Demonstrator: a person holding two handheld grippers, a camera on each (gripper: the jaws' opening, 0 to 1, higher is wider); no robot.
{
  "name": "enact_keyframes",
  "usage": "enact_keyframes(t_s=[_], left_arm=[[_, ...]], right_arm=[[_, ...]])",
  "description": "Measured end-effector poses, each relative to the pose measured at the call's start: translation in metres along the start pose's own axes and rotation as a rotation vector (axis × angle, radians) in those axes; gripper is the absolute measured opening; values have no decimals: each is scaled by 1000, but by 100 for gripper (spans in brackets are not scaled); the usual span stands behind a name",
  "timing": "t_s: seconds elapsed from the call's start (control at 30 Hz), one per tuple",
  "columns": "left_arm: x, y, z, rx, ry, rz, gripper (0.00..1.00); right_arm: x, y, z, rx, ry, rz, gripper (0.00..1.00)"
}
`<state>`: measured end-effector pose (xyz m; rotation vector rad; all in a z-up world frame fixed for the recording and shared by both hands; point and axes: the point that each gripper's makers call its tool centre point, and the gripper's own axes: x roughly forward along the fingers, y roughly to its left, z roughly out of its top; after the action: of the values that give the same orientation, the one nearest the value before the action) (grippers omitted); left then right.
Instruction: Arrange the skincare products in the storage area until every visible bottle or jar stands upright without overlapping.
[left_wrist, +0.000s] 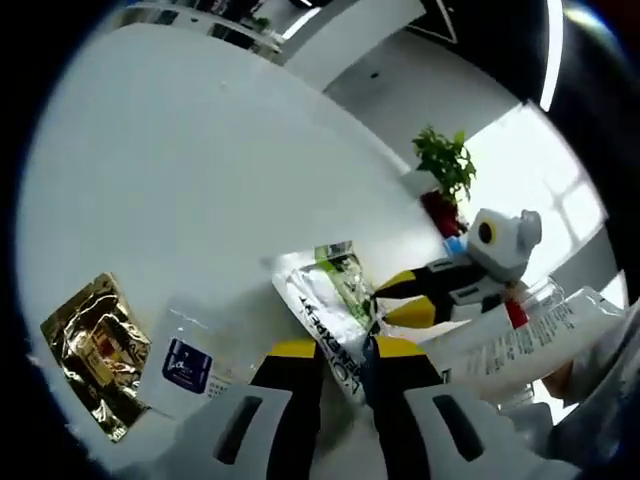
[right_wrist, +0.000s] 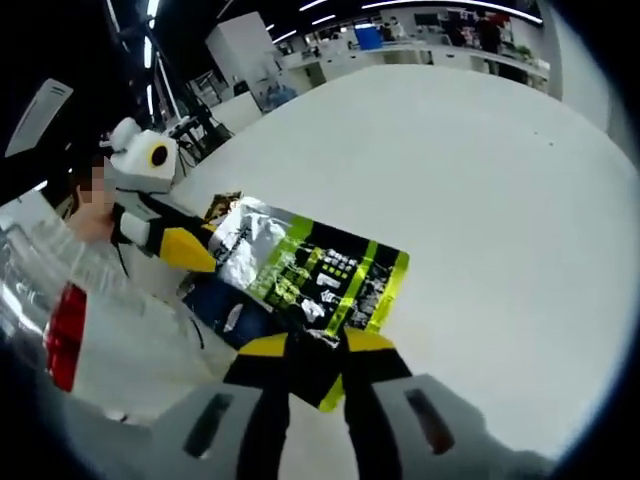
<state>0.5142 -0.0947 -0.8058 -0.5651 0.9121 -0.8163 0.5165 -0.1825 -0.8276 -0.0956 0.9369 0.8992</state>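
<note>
Silver-green sachet (left_wrist: 335, 305) sits pinched between my left gripper (left_wrist: 345, 352) jaws, edge-on, running up from the tips. My right gripper (right_wrist: 315, 352) clamps the same sachet (right_wrist: 320, 270) at its near edge, flat face spread out ahead of the jaws over the white table (right_wrist: 480, 170). Left of my left jaws: a clear blue-label pack (left_wrist: 190, 360) and a gold foil pack (left_wrist: 95, 345), lying flat. A clear container with red patch (right_wrist: 65, 330) sits left of my right jaws.

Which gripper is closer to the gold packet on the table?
Left. The gold packet lies on the white table just beside the left gripper, while the right gripper pinches the green pouch farther off.
</note>
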Motion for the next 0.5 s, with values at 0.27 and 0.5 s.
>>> enact_keyframes(t_s=[0.27, 0.5], left_arm=[[6, -10, 12, 102, 9, 6, 18], [12, -6, 4, 195, 82, 75, 20]], right_arm=[[-1, 0, 2, -20, 13, -14, 20], [-2, 1, 3, -46, 14, -34, 20]])
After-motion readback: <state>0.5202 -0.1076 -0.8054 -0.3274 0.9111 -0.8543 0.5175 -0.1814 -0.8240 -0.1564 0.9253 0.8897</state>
